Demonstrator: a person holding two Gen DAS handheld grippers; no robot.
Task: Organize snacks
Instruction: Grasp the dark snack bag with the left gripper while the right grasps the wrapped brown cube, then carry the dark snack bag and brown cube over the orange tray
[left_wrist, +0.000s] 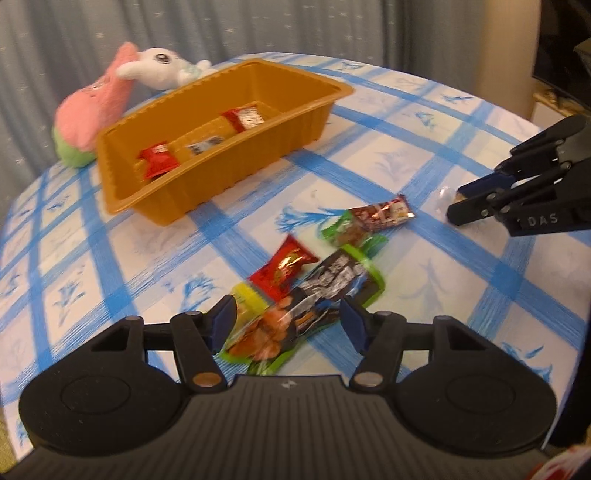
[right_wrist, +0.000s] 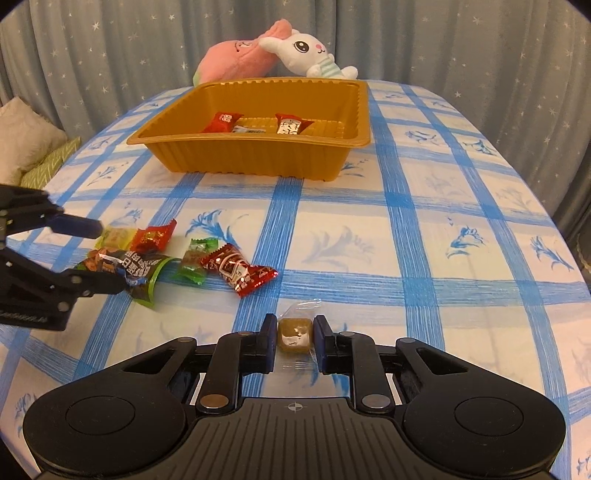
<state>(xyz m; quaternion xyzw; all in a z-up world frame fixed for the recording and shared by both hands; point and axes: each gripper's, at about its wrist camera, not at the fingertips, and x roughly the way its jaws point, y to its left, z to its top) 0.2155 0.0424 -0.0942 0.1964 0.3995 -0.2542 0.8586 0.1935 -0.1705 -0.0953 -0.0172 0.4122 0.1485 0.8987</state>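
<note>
While left gripper is gaping wide around dark snack bag, right gripper is straddling brown candy, grip unclear; tray behind.

I see the tray far back on the table, three snacks inside, two plush toys behind it. A snack cluster lies front-left; one candy sits between my right gripper fingers.

Warm indoor light, fisheye-bent, slightly blurred.
</note>
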